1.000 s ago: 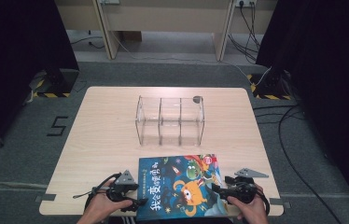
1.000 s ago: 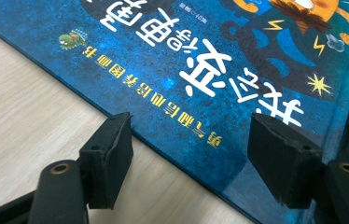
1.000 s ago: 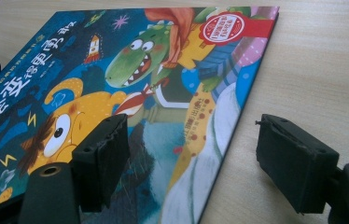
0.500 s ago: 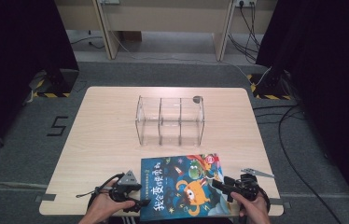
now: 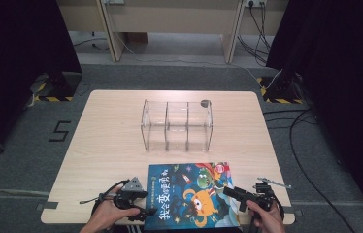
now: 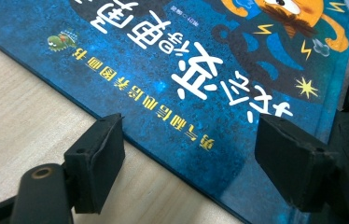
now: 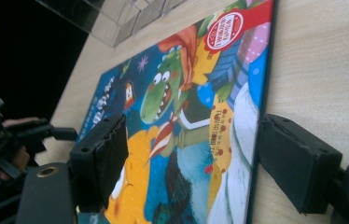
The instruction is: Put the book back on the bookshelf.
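Book (image 5: 191,195) is straddled flat at both side edges, not yet gripped. Left gripper (image 6: 189,154), jaws just widened, and right gripper (image 7: 189,158) stand open, holding nothing; closing is judged next.

The book's (image 5: 189,194) near edge runs off the high view's bottom, both forearms are cropped there, and the small dark thing (image 5: 205,103) on the clear rack (image 5: 177,126) is too tiny to identify.

Grey carpet floor (image 5: 34,160) w/ black "5" mark (image 5: 60,131); black curtains (image 5: 19,48) both sides; pale wood desk legs (image 5: 111,34) at back; cables (image 5: 310,145) on right.
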`<action>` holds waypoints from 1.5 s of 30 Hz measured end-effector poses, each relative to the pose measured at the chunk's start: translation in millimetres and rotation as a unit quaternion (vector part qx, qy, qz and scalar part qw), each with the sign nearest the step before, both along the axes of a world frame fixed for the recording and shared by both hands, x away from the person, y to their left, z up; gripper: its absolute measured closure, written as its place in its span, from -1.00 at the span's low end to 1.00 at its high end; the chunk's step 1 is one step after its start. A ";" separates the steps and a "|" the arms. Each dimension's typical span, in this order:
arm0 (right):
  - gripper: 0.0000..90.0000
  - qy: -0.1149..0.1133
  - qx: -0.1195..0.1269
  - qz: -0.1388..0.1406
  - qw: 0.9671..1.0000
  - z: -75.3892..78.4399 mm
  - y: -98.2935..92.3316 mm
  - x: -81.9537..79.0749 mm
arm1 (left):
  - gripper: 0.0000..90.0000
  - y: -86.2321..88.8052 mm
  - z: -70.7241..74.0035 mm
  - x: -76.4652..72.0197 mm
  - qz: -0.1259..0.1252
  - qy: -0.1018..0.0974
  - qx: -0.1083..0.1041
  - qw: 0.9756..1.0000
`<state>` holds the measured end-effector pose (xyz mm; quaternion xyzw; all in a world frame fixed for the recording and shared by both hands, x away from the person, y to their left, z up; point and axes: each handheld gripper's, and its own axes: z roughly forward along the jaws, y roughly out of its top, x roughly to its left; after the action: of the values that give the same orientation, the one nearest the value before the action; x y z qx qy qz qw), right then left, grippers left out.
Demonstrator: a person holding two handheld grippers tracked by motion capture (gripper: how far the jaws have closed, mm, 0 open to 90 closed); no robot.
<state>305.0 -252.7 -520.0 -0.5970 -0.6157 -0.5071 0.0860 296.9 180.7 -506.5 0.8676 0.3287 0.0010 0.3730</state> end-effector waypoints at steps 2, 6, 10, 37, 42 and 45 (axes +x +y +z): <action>-0.44 0.005 0.011 -0.003 1.000 -1.0 -1.1 0.0 | -0.48 0.1 0.1 0.4 -0.002 0.001 0.000 1.000; -0.43 0.015 0.028 -0.007 0.999 -1.8 -2.8 -1.7 | -0.48 1.2 0.0 0.7 -0.002 0.003 -0.003 1.000; -0.43 0.009 0.016 -0.001 1.000 -1.1 -1.8 0.0 | -0.50 0.4 0.4 1.0 -0.004 0.006 -0.001 1.000; 0.05 -0.015 0.068 0.003 0.998 5.7 -9.6 -7.7 | -0.52 6.7 -0.8 1.6 0.001 0.015 -0.018 1.000; 0.21 -0.059 -0.033 0.064 0.996 11.4 10.2 -7.7 | -0.48 6.3 -0.7 1.3 -0.002 0.012 -0.015 1.000; 0.20 -0.062 -0.043 0.077 0.994 11.7 9.7 -8.2 | -0.48 5.6 -0.7 0.7 -0.005 0.008 -0.012 1.000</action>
<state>296.8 -243.0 -508.3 -0.5183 -0.6855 -0.5077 0.0608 297.6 186.3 -507.2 0.8646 0.3273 -0.0113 0.3811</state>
